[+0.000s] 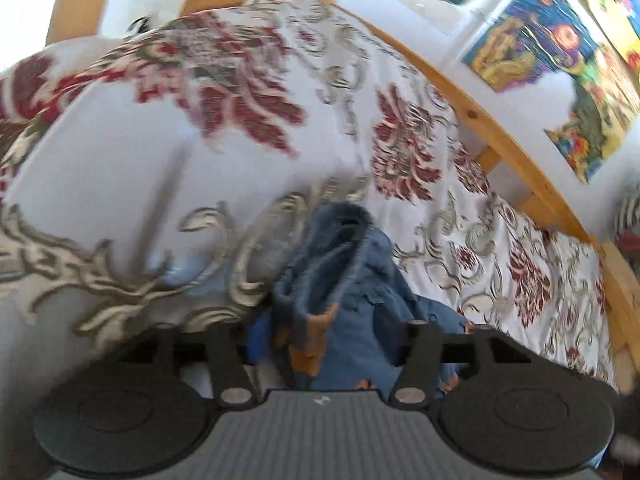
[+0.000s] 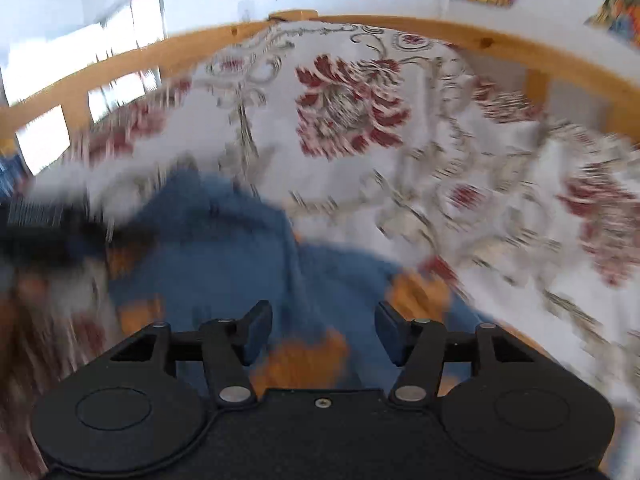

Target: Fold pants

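One pair of pants (image 1: 344,280) is here, blue with orange patches, lying bunched on the bedspread (image 1: 120,140), the white one with red flowers and grey-green scrolls. One bed, one wooden bed frame (image 1: 472,120) running round its far edge, and two grippers, one in each of the person's hands.

In the left wrist view the pants rise in a crumpled ridge just in front of the left gripper (image 1: 324,344). Its jaws stand wide apart and the cloth fills the gap between them; the fingertips themselves are hidden behind the fabric, so I cannot tell whether they touch it, and nothing looks pinched.

In the right wrist view, which is badly blurred, the pants spread across the bedspread near its close edge, right under the right gripper (image 2: 323,332). Its two blue-padded fingers (image 2: 256,332) are spread wide, with blue cloth and an orange patch showing in the gap behind them. It has hold of nothing that I can make out. A dark smear at the left of that view is too blurred to name.

On the wall beyond the bed frame I count at least three bright posters (image 1: 532,36) in the left wrist view. Nothing here serves as a container.
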Tool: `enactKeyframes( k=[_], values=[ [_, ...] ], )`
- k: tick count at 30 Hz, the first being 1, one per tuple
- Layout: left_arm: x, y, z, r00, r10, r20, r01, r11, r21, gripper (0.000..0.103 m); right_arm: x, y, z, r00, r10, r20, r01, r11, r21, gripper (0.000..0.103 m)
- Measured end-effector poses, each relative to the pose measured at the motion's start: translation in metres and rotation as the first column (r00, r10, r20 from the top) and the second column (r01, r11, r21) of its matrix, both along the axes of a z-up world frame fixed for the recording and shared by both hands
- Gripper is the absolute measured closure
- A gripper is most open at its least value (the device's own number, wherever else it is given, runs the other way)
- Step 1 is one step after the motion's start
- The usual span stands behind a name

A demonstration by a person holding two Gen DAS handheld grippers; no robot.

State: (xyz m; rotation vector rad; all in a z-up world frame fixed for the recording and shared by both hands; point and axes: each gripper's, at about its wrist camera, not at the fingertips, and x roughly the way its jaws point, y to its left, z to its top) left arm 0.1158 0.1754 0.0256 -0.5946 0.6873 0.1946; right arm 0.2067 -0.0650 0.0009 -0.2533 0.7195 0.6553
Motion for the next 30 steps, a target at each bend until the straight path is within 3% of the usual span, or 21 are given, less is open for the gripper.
enactKeyframes(
  k=[2, 4, 6, 10, 14, 18, 21, 25, 30],
  values=[
    [0.003, -0.006, 0.0, 1.0, 0.003, -0.017, -0.003, 0.999, 0.041, 0.039, -0.025, -0.006, -0.009, 0.998, -0.032, 0.059, 0.038, 0.995, -0.091, 0.044],
    [0.002, -0.007, 0.0, 0.999, 0.033, -0.028, -0.031, 0.998, 0.061, 0.049, -0.042, -0.006, -0.02, 0.994, -0.057, 0.094, 0.07, 0.988, -0.14, 0.044],
    [0.003, -0.004, -0.002, 0.996, 0.078, -0.051, -0.074, 0.995, 0.069, 0.077, -0.051, -0.005, -0.032, 0.991, -0.068, 0.112, 0.084, 0.985, -0.151, 0.044],
    [0.0, 0.005, -0.007, 0.996, 0.084, -0.039, -0.083, 0.996, 0.036, 0.084, -0.053, 0.007, -0.051, 0.984, -0.077, 0.159, 0.105, 0.979, -0.174, 0.04],
    [-0.001, -0.006, 0.0, 0.998, 0.06, -0.023, -0.057, 0.992, 0.11, 0.087, -0.052, 0.004, -0.048, 0.984, -0.088, 0.157, 0.112, 0.983, -0.148, 0.039],
    [-0.003, -0.027, 0.018, 1.0, -0.014, 0.022, 0.008, 0.97, 0.243, 0.088, -0.056, -0.014, -0.034, 0.981, -0.112, 0.157, 0.117, 0.993, -0.026, 0.034],
    [-0.01, -0.054, 0.035, 0.989, -0.134, 0.07, 0.097, 0.917, 0.387, 0.088, -0.047, -0.031, -0.019, 0.982, -0.151, 0.115, 0.142, 0.987, 0.079, 0.034],
    [-0.017, -0.094, 0.047, 0.955, -0.286, 0.078, 0.206, 0.83, 0.518, 0.088, -0.011, -0.061, 0.001, 0.984, -0.171, -0.053, 0.179, 0.953, 0.242, 0.034],
    [-0.023, -0.153, 0.051, 0.889, -0.457, 0.03, 0.323, 0.672, 0.667, 0.088, 0.031, -0.094, 0.032, 0.96, -0.104, -0.26, 0.21, 0.881, 0.425, 0.034]
  ],
)
